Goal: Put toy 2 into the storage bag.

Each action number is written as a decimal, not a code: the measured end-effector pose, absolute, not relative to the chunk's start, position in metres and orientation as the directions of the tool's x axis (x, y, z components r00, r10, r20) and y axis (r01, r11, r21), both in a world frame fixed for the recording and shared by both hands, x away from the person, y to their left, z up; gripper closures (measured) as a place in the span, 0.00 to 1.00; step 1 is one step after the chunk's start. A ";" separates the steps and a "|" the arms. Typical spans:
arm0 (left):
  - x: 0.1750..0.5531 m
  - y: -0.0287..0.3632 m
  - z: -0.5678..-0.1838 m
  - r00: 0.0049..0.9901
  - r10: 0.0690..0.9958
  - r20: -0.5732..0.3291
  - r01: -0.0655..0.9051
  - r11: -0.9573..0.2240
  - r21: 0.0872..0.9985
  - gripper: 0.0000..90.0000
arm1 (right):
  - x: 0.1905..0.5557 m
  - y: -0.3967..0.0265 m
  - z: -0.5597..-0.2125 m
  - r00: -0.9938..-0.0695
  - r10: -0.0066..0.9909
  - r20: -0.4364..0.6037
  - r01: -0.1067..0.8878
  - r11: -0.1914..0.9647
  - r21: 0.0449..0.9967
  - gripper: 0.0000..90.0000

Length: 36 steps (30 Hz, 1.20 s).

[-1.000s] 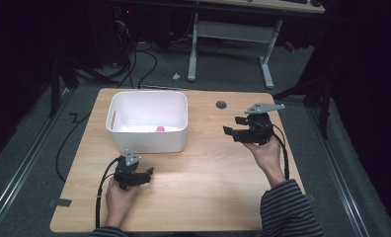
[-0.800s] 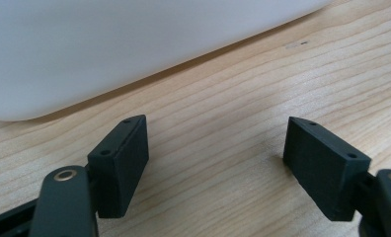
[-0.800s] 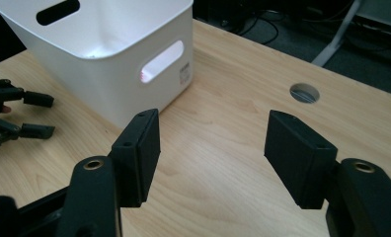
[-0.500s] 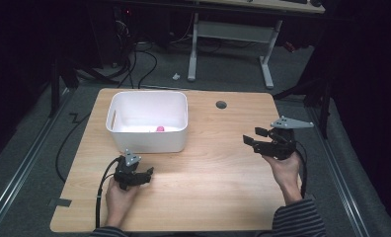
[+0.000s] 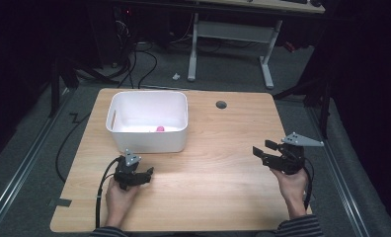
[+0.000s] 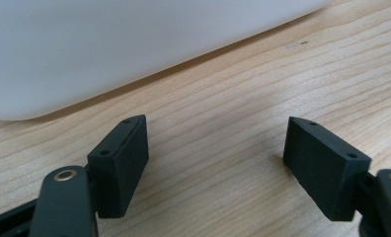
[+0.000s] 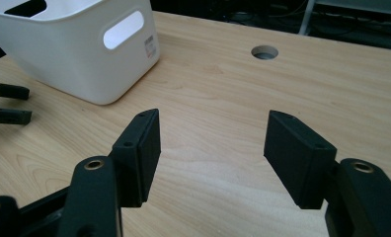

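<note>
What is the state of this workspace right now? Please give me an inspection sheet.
Surface: light wooden table, bare, with a round cable hole near its far edge.
Job's things: white plastic bin on the far left part; small pink object inside it.
Clutter: nothing seen.
Grippers: left gripper low in front of the bin, jaws open, empty; right gripper near the table's right edge, jaws open, empty.
Cables: black cable trails from the left gripper; more cables on the floor beyond the table.
Surroundings: dark room, white-legged desk frame behind.
</note>
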State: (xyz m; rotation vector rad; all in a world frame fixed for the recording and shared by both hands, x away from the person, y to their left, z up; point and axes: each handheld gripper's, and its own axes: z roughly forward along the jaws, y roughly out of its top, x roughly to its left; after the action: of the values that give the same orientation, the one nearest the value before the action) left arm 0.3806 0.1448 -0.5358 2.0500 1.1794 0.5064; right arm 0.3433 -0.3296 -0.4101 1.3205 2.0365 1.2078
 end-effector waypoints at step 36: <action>0.380 0.145 -0.536 0.507 0.862 -0.012 0.585 -0.334 0.739 0.28 | 0.341 -0.329 -0.506 -0.374 0.913 0.163 0.631 0.121 0.767 0.41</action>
State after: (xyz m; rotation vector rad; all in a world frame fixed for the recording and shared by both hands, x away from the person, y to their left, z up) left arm 0.3803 0.1446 -0.5359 2.0500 1.1792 0.5066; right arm 0.3415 -0.3292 -0.5062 1.5013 2.0578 1.1241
